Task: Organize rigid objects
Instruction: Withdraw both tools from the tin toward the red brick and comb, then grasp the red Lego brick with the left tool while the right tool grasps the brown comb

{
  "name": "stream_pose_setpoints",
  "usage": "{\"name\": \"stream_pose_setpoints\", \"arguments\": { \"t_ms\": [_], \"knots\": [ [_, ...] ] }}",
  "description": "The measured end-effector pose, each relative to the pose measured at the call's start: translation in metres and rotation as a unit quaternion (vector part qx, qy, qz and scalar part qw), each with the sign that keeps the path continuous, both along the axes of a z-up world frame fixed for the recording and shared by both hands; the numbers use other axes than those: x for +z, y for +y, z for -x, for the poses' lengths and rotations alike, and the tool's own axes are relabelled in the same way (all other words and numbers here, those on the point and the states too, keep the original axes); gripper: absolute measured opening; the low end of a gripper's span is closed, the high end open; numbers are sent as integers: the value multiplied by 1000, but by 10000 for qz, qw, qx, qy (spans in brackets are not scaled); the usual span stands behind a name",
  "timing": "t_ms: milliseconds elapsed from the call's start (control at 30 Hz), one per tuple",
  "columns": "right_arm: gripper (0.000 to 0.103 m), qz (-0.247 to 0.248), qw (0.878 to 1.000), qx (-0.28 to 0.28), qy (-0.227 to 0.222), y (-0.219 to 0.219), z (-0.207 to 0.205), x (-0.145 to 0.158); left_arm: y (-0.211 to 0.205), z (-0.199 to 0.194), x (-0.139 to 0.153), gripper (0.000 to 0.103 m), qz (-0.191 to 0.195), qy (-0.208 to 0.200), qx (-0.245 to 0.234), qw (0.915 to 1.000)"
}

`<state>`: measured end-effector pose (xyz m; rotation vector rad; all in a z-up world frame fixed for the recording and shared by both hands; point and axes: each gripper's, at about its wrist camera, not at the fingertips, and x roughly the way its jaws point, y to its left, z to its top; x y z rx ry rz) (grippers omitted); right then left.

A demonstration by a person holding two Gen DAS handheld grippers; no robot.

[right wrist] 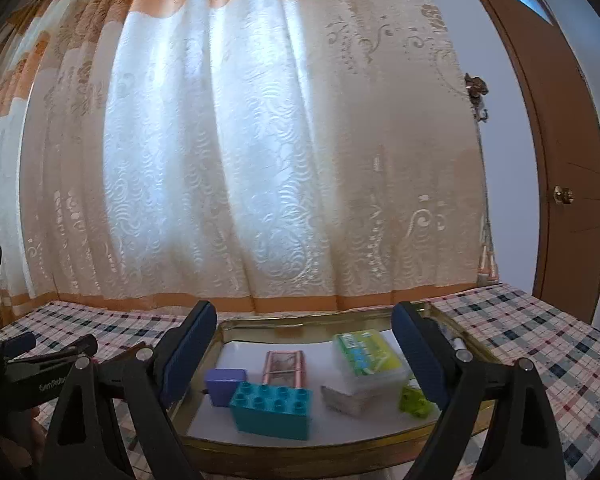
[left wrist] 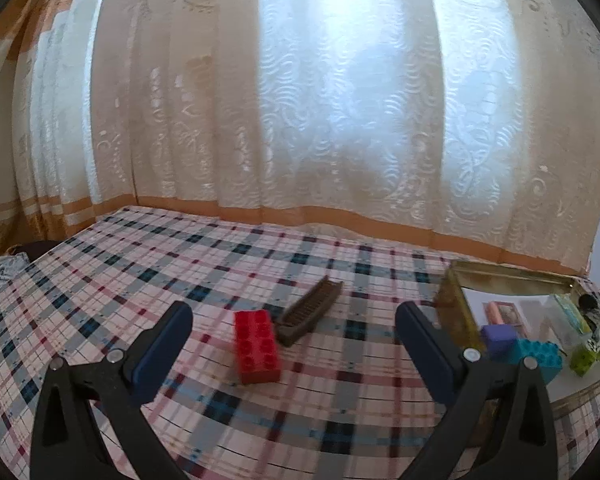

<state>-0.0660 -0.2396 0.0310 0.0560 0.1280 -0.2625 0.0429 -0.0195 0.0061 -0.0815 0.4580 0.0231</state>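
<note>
Left gripper [left wrist: 294, 330]: jaws wide apart, empty, blue flat pads on black plastic arms, hovering over the counter [left wrist: 140, 280], which is covered in a checked cloth of white, navy and red. Between the jaws, nearest, lies a red building brick [left wrist: 257, 345], hard glossy plastic, rectangular, round studs on top, flat on the cloth and touching neither pad. Just behind it, at its far right corner, a dark brown comb [left wrist: 310, 311], long, ribbed, lying at an angle; whether the two touch is unclear.

Right gripper [right wrist: 304, 350]: jaws also wide apart, holding nothing, hanging over a tray [right wrist: 300, 446] with a brass-coloured metal rim and a white lining. In the tray, near to far: a teal building brick [right wrist: 272, 410], studded, near the front edge; a purple block [right wrist: 223, 385], smooth, just behind its left end; a lime green toy [right wrist: 416, 400] by the right pad, shape unclear; a clear plastic box [right wrist: 366, 358] with a green and yellow label, resting on a flat white pack; a small pink-framed card [right wrist: 283, 367] lying flat in the middle.

Behind everything hangs a curtain [right wrist: 240, 160], cream embossed fabric with an orange hem. A brown wooden door [right wrist: 560, 160] with a brass knob stands far right.
</note>
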Motion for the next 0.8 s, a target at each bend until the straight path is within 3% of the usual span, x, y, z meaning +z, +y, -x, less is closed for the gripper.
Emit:
{"name": "stream_pose_setpoints", "arguments": {
  "t_ms": [367,567,800],
  "knots": [
    [91,-65,9992,344,194,40,-19,-4,61,-16,-7,103,298,229,586,9976],
    [91,-158,9978,536,343,62,-35,-8,93,-30,-15,103,628,526,857,9929],
    [91,-288,9961,642,524,86,-55,-11,110,-51,-29,103,820,1065,830,9875]
  ]
}}
